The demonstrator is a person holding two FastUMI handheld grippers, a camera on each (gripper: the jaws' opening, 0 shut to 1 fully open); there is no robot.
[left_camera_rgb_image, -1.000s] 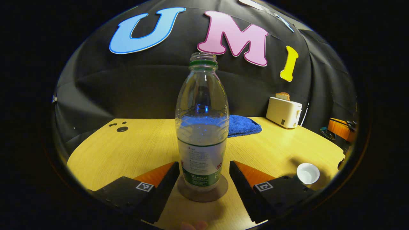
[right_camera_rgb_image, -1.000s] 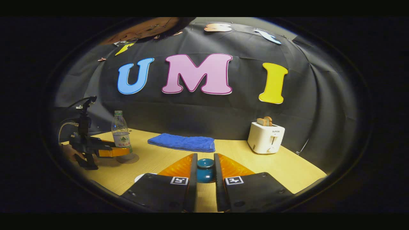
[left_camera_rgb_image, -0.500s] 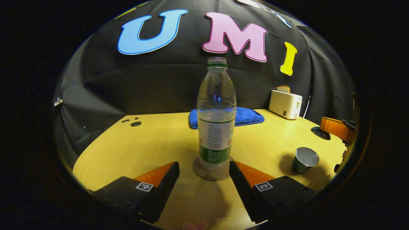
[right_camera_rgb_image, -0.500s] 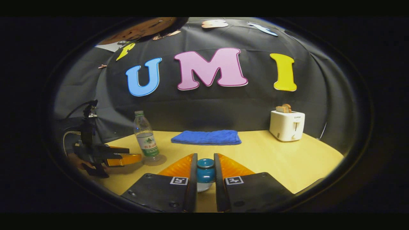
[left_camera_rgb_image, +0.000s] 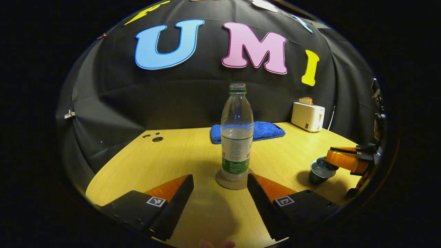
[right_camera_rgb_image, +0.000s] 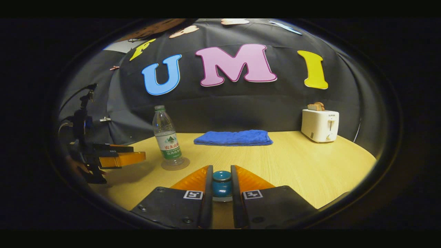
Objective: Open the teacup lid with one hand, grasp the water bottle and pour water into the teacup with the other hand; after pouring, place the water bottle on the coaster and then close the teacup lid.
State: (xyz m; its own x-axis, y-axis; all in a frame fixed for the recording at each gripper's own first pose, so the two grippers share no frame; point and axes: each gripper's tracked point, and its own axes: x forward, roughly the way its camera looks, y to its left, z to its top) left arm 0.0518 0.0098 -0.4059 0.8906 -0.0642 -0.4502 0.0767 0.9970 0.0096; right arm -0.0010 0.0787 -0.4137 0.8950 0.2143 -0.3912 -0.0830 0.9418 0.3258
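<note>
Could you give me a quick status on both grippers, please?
Left gripper open, short of clear plastic water bottle on round coaster. Right gripper shut on teal lid knob. Nothing between.

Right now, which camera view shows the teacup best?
The left gripper view: the teacup shows from the side on the table, with the right gripper over its top. In the right gripper view, the lid knob between the fingers hides the teacup.

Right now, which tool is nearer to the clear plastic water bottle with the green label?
Left. The left tool is open just short of the clear plastic water bottle on its round coaster. The right tool is farther off, shut on the blue lid knob.
</note>
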